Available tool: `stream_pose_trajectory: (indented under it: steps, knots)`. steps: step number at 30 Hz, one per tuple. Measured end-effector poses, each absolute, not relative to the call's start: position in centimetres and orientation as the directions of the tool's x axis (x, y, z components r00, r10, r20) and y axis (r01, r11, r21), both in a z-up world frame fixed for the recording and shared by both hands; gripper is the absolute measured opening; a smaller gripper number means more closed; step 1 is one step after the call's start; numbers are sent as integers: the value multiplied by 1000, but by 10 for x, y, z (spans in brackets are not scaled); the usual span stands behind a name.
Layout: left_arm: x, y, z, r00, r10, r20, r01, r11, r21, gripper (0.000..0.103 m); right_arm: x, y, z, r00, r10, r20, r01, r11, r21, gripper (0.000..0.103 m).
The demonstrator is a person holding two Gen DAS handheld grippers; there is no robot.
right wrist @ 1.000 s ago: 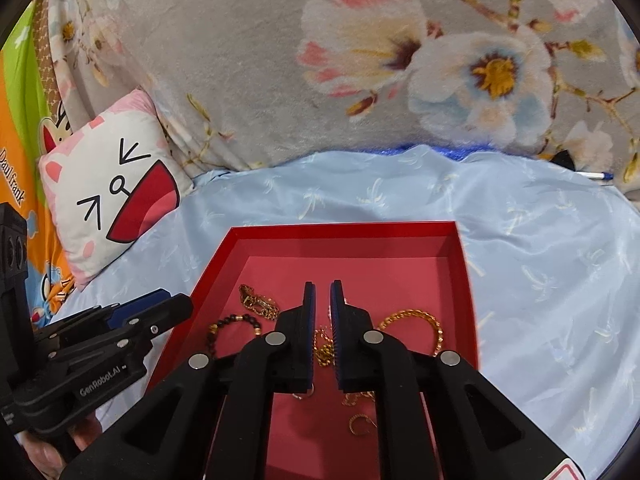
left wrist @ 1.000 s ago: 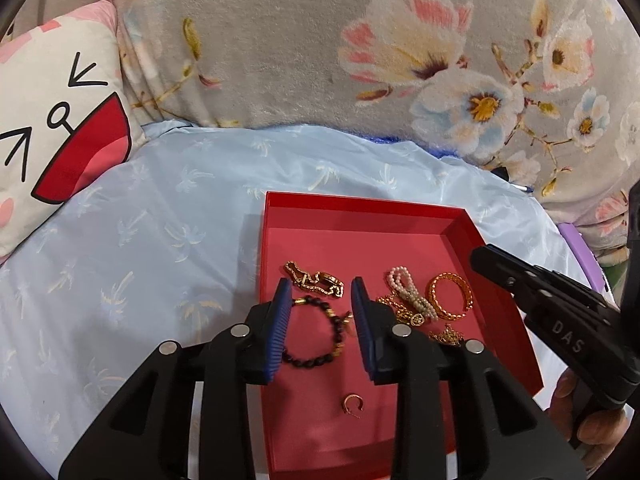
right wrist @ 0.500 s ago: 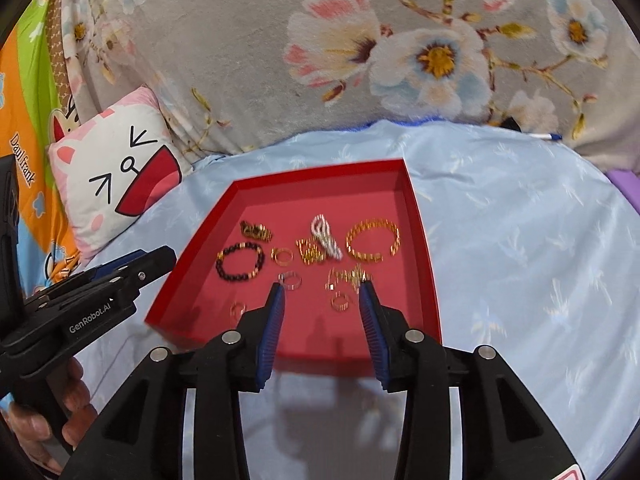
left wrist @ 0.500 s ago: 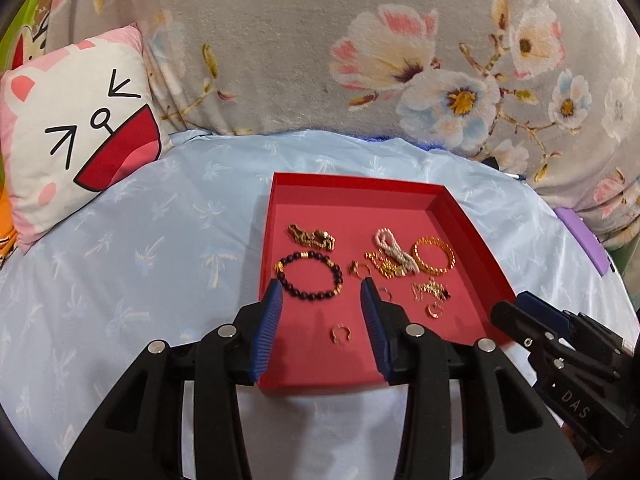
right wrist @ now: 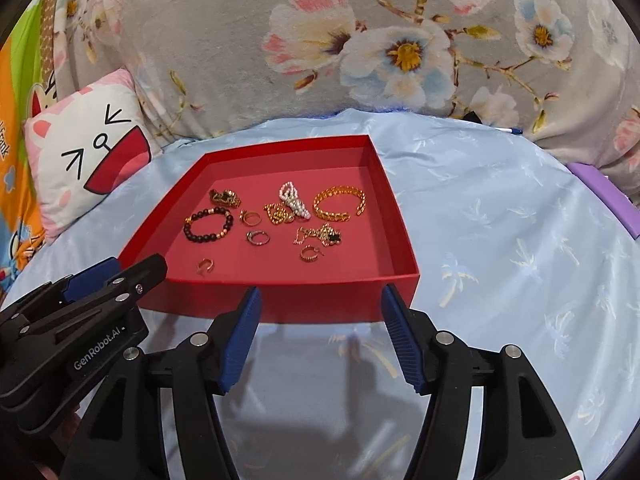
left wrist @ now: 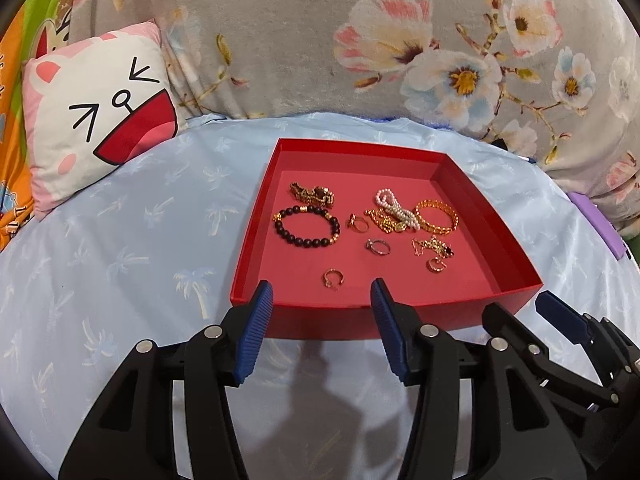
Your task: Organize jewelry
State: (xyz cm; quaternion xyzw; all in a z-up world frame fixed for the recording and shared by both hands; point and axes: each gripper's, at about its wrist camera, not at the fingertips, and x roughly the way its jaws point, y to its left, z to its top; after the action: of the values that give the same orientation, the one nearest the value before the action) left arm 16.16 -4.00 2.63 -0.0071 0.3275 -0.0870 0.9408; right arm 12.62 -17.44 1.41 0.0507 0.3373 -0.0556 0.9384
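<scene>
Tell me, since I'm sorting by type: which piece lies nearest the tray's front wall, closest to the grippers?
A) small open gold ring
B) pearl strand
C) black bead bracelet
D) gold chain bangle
A: the small open gold ring lies alone just behind the red tray's front wall.

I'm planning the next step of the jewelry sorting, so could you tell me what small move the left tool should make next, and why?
Probably ease the left tool forward over the red cardboard tray's near wall toward the small open gold ring. Its jaws, which have just been opening, stand open and empty, and that ring lies alone, nearest them.
</scene>
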Motion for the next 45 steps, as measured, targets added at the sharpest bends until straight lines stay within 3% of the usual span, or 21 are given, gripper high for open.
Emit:
stream_pose_trajectory:
  steps: [4, 11, 16, 45]
  knots:
    - [156, -41, 21, 781, -134, -610, 135, 990, -45, 59, 122, -176, 10, 763, -90, -640, 157, 986, 49, 64]
    - [152, -45, 14, 786, -113, -608, 125, 992, -23, 62, 116, -180, 8, 761, -109, -639, 175, 984, 40, 69]
    - [155, -42, 11, 781, -98, -617, 99, 995, -32, 72, 119, -184, 4, 748, -96, -656, 178, 982, 60, 72]
    - [159, -48, 6, 771, -21, -637, 56, 998, 35, 72, 124, -185, -2, 723, -122, -680, 196, 980, 34, 73]
